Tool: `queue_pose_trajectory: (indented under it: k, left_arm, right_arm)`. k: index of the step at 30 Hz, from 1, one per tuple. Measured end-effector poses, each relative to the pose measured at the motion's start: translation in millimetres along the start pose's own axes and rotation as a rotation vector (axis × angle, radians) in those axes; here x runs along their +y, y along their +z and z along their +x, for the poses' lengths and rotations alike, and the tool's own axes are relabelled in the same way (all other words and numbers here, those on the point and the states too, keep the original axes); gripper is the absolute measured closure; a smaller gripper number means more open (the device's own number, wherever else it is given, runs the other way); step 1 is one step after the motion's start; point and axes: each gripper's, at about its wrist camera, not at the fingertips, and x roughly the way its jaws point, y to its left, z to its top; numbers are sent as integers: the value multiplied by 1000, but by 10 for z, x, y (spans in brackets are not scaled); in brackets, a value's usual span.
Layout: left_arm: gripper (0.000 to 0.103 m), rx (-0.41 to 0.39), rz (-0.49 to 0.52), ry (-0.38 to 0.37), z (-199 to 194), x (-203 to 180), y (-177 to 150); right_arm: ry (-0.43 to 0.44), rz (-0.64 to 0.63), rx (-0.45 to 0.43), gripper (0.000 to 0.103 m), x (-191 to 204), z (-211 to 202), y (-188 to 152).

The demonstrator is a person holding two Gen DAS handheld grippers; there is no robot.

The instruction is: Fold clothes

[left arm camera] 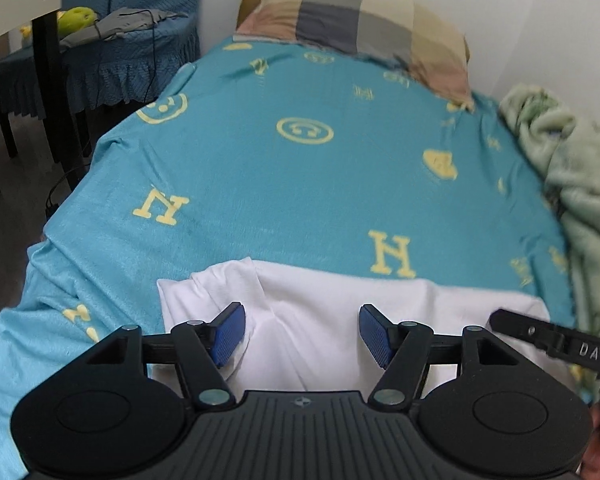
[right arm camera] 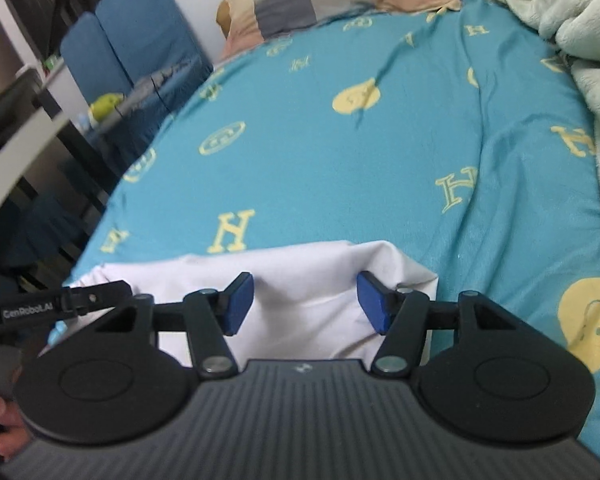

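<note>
Left wrist view: left gripper point(left arm camera: 302, 334) and right gripper point(right arm camera: 305, 304), jaws released, hover over white garment point(left arm camera: 320, 320) on teal bed point(left arm camera: 300, 184); pillow point(left arm camera: 360, 28) beyond.

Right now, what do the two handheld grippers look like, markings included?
Both look alike: the left gripper and right gripper each have a ribbed dark grey body, matte black linkage arms with silver pivot pins, round black side housings and ridged blue pads. White lettering reads "DAS" on one side and "GenRobot.AI" on the other.
</note>
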Motion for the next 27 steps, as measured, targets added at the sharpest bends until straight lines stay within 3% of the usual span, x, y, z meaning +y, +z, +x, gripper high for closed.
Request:
queue_pose_trajectory:
  k: [8, 17, 21, 27]
  left_arm:
    - [35, -2, 46, 8, -41, -84, -30]
    - [35, -19, 109, -16, -502, -223, -232]
    - [35, 45, 121, 14, -290, -227, -337]
    - [35, 31, 148, 26, -273, -243, -362]
  right_arm:
    - [-18, -45, 5, 42, 94, -21, -29]
    - [2, -89, 20, 42, 270, -353, -213]
    - [-20, -140, 75, 42, 329, -203, -335]
    - [-14, -127, 81, 44, 320, -192, -326]
